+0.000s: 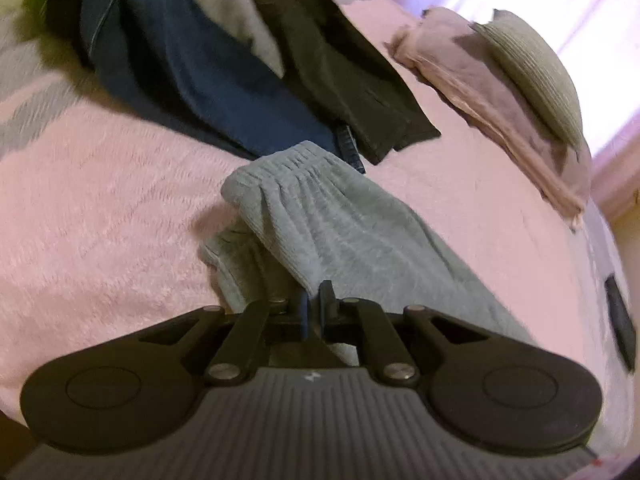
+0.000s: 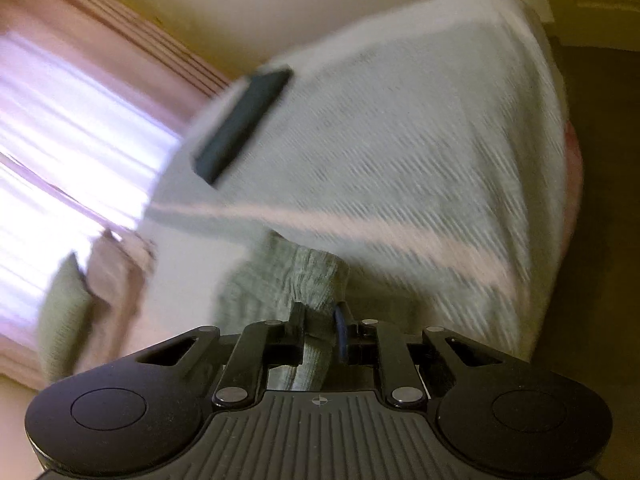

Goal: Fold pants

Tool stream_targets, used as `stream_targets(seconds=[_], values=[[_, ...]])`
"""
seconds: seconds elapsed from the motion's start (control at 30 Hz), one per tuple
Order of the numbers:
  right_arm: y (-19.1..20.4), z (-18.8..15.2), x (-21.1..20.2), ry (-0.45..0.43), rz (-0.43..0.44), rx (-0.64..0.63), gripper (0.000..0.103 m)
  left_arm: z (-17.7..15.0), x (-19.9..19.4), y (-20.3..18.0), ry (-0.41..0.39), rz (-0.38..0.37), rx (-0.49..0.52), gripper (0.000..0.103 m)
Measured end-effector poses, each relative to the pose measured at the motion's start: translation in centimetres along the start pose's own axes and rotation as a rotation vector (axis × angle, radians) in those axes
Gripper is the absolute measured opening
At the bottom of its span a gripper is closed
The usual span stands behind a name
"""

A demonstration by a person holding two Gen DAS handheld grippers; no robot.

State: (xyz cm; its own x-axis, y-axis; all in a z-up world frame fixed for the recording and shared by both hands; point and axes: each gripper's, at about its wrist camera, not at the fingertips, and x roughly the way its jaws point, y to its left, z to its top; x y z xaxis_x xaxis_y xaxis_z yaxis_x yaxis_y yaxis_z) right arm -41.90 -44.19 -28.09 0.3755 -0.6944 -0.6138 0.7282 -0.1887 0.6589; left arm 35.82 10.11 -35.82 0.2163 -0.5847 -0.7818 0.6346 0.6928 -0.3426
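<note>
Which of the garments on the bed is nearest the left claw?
The grey ribbed pants, directly ahead of the left claw. The blue jeans and the black garment lie farther back.

**Grey ribbed pants partly lifted off the bed**

The grey pants (image 1: 320, 220) are of soft, ribbed knit with a gathered elastic waistband. In the left wrist view the waistband end lies on the pink blanket, just beside the ends of a dark blue and a black garment, and the cloth runs from there toward the camera, with a folded layer tucked underneath. In the right wrist view a bunched part of the pants (image 2: 296, 280) hangs raised above the bed.
</note>
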Motion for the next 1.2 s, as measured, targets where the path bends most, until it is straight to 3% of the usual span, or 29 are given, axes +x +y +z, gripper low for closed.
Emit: stream_targets(seconds=[0.13,0.3,0.43,0.47,0.5,0.57,0.67,0.73,0.83,0.93,1.07,1.2], values=[[-1.7,-0.7,0.0,0.034,-0.048,0.026,0.012,-1.7,0.8,-0.1,0.030,0.058,0.059,0.006],[-4.9,-2.5,0.2,0.044,-0.100,0.092,0.012,-2.6,0.9,-0.8,0.011,0.098,0.132,0.006],[-4.8,-3.1,1.4,0.101,-0.200,0.031,0.013,-3.5,2.1,-2.6,0.042,0.173,0.305,0.007],[-4.1,-3.1,1.6,0.125,-0.233,-0.005,0.016,-3.6,1.9,-3.2,0.042,0.193,0.348,0.008],[-3.0,-2.9,1.5,0.129,-0.261,-0.062,0.026,-3.6,1.9,-3.7,0.045,0.211,0.372,0.011],[-0.1,-2.9,0.5,0.095,-0.353,-0.230,0.036,-3.2,1.0,-4.8,0.057,0.235,0.411,0.014],[3.9,-3.7,-1.6,-0.025,-0.433,-0.455,0.036,-3.1,-1.4,-6.4,0.028,0.213,0.462,0.014],[5.8,-5.0,-2.6,-0.062,-0.369,-0.534,0.036,-3.7,-2.6,-7.9,0.015,0.166,0.517,0.014],[7.2,-8.0,-2.1,0.064,-0.226,-0.548,0.036,-5.0,-2.6,-10.1,0.059,0.077,0.554,0.016],[6.5,-10.4,-0.9,0.196,-0.146,-0.441,0.036,-6.3,-1.9,-11.2,0.117,0.041,0.540,0.016],[5.2,-12.5,-1.1,0.335,-0.071,-0.279,0.036,-7.2,-2.2,-10.0,0.192,-0.004,0.428,0.027],[4.1,-14.7,-1.5,0.452,-0.002,-0.142,0.036,-7.3,-2.3,-7.2,0.240,-0.004,0.235,0.029]])
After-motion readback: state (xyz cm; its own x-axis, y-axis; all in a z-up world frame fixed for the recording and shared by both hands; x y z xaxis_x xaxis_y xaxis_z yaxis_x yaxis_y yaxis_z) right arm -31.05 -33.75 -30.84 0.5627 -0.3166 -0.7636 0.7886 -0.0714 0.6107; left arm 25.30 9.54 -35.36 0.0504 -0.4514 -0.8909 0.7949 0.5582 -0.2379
